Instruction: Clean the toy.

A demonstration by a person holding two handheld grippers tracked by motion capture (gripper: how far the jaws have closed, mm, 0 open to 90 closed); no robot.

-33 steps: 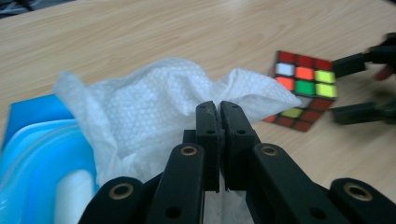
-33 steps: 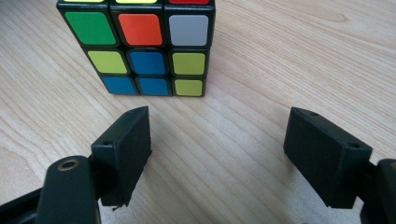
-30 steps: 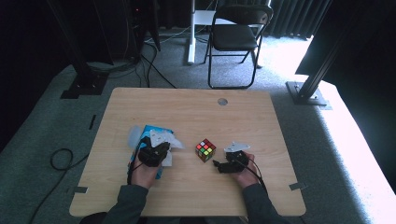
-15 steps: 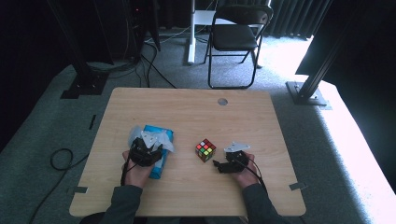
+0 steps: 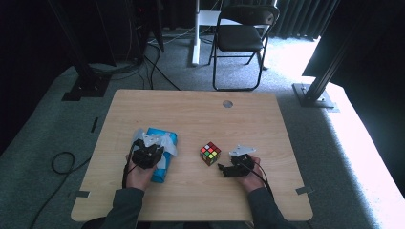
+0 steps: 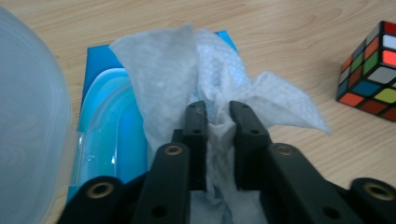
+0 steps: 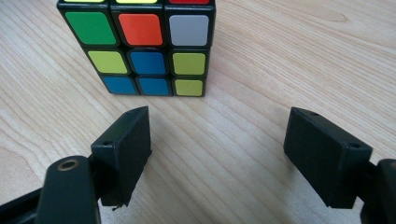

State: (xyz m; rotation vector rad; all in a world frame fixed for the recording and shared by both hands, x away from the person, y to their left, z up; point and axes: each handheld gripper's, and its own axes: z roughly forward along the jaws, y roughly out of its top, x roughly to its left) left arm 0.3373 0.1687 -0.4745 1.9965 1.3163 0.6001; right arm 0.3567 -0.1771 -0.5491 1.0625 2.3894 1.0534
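The left hand-held gripper [image 6: 218, 122] has just closed its jaws on a white wipe [image 6: 187, 70] atop the blue pack [image 5: 161, 153], left of the cube [image 5: 210, 153]; pulling looks next. The right hand-held gripper [image 7: 217, 154] rests wide open, empty.

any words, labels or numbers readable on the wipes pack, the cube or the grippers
None can be read.
Blue wet-wipe pack with clear plastic lid: no legible print on the part that shows.
Multicoloured puzzle cube: plain stickers, no logo.
Black fingers of the left gripper: unmarked.
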